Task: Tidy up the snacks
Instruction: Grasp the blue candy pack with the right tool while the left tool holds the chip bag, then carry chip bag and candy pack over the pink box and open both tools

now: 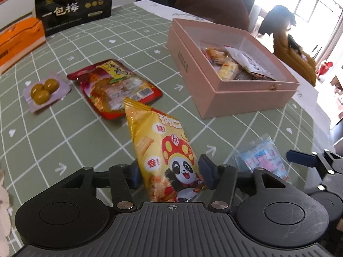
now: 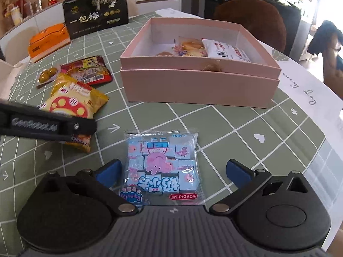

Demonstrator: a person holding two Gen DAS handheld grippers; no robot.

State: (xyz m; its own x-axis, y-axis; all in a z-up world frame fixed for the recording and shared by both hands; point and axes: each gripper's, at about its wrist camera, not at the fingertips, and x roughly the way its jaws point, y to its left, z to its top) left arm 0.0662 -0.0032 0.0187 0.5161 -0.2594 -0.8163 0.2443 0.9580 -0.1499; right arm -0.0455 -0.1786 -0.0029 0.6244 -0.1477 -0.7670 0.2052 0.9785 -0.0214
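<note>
My left gripper (image 1: 170, 173) is shut on a yellow panda snack bag (image 1: 163, 147), its blue pads pressed against the bag's sides; the bag also shows in the right wrist view (image 2: 72, 100). My right gripper (image 2: 172, 172) is open, its fingers either side of a clear Peppa Pig candy packet (image 2: 163, 162) lying flat on the green checked tablecloth (image 2: 246, 132). The pink open box (image 2: 199, 85) holds several snack packs and stands beyond both grippers. It also shows in the left wrist view (image 1: 231, 90).
A red flat pouch (image 1: 115, 87) and a small pack of green plums (image 1: 42, 92) lie left of the yellow bag. A black gift bag (image 1: 72, 4) and an orange box (image 1: 19, 40) stand at the far left. A brown chair (image 2: 250, 19) is behind the table.
</note>
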